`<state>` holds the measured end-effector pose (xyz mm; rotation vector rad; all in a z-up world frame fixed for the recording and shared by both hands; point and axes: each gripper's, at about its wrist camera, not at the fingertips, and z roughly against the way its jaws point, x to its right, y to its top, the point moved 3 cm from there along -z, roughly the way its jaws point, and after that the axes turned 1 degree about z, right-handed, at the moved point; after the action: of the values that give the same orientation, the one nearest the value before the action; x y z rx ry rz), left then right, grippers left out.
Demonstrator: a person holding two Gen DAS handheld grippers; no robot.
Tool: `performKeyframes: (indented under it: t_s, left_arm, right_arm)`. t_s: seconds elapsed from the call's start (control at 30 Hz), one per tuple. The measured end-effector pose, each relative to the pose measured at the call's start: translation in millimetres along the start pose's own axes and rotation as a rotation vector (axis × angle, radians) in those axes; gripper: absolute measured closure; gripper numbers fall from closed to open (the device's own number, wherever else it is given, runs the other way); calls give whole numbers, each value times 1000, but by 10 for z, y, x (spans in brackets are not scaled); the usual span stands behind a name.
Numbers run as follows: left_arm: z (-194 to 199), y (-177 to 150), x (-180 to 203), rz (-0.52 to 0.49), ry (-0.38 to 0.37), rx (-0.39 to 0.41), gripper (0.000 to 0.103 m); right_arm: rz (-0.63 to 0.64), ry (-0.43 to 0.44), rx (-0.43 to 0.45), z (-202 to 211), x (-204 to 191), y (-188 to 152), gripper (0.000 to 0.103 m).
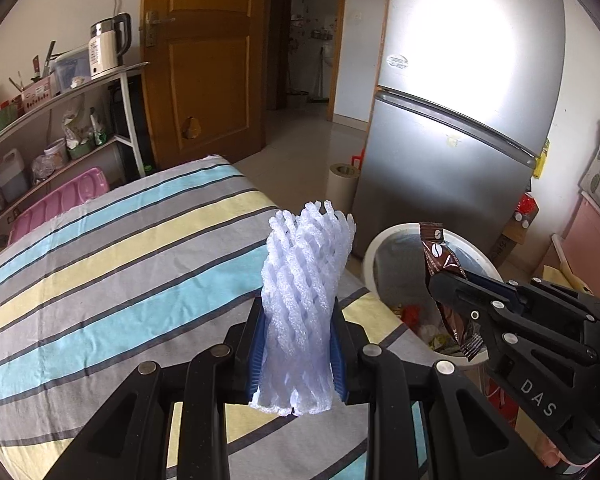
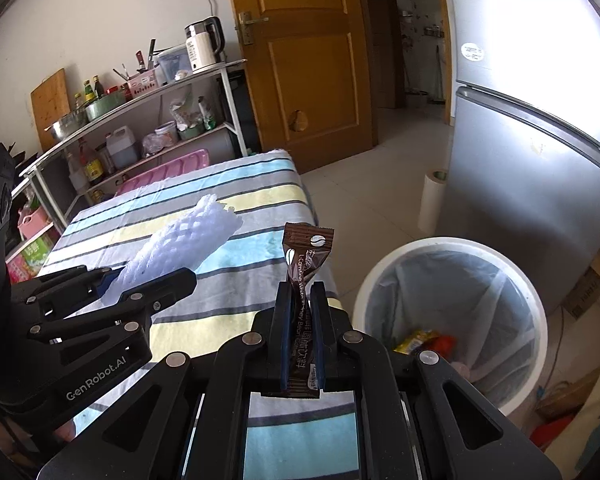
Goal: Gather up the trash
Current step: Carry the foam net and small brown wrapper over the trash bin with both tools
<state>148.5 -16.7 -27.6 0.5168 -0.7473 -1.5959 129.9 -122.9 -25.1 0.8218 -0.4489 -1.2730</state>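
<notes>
My left gripper (image 1: 298, 312) is shut on a white foam fruit net (image 1: 306, 292) and holds it upright above the striped table (image 1: 100, 264). The net also shows in the right wrist view (image 2: 180, 240), with the left gripper (image 2: 148, 280) at the left. My right gripper (image 2: 302, 292) is shut on a brown coffee sachet (image 2: 306, 256) held above the table's right edge. In the left wrist view the right gripper (image 1: 452, 284) holds the sachet (image 1: 440, 256) over the white trash bin (image 1: 384, 240). The bin (image 2: 380, 276), lined with a bag, holds some wrappers.
A silver fridge (image 1: 460, 140) stands behind the bin. A paper roll (image 2: 432, 200) stands on the floor beside it. A metal shelf (image 2: 140, 96) with a kettle and bottles stands beyond the table. A wooden door (image 2: 312, 60) is at the back. Boxes lie right of the bin.
</notes>
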Motion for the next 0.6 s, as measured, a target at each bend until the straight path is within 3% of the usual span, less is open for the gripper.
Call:
performKeyframes:
  t_s: [0.33, 0.6]
  left_arm:
    - [-445, 168, 735, -100, -95, -39, 73]
    - [-800, 162, 1076, -137, -137, -95, 73]
  right_arm:
    - [-110, -138, -14, 62, 931, -48, 93]
    - [-165, -212, -83, -115, 1391, -201, 93]
